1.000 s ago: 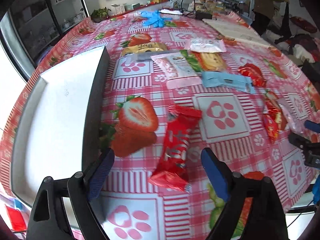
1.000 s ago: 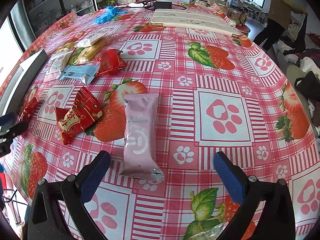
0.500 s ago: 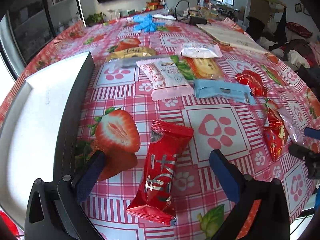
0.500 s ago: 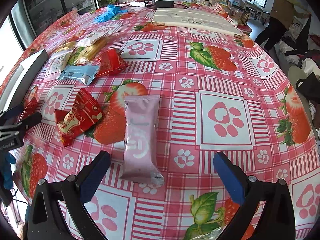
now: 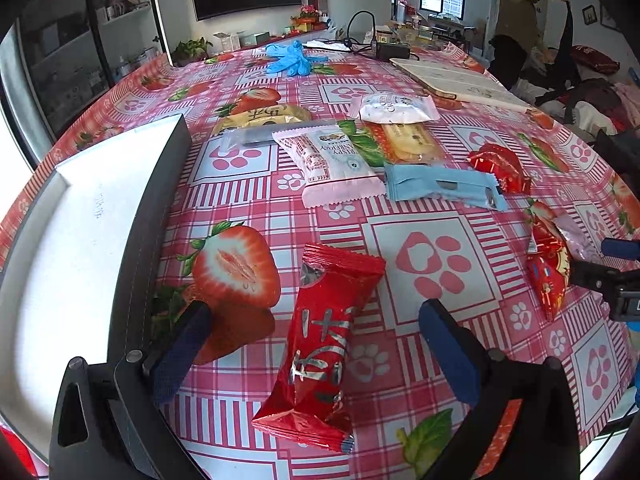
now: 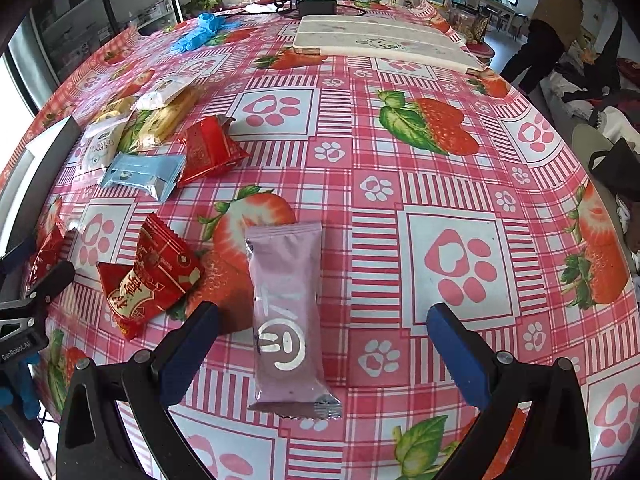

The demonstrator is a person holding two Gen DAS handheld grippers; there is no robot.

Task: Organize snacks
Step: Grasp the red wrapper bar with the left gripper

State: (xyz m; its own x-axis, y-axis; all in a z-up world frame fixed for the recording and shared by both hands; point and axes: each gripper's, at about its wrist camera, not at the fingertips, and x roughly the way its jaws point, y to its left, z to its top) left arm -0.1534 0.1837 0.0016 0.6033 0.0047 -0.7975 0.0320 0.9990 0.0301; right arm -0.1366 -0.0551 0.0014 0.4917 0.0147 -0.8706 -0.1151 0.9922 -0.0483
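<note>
Our left gripper (image 5: 316, 344) straddles the red packet (image 5: 326, 344), jaws wide, holding nothing. Our right gripper (image 6: 320, 344) likewise brackets the pink packet (image 6: 286, 320). Slick foil could slip sideways if we pinch off-center.

The white and pink packet (image 5: 335, 166) among the snacks on the desk carries the words "CRISPY" and, less clearly, "CRANBERRY". In the right wrist view, the left tool (image 6: 24, 256) at the frame's edge bears a small white label that seems to read "GenRobot.AI". The long red packet (image 5: 324, 344) and the yellow packet (image 5: 266, 117) show large Chinese characters too stylised to read.
</note>
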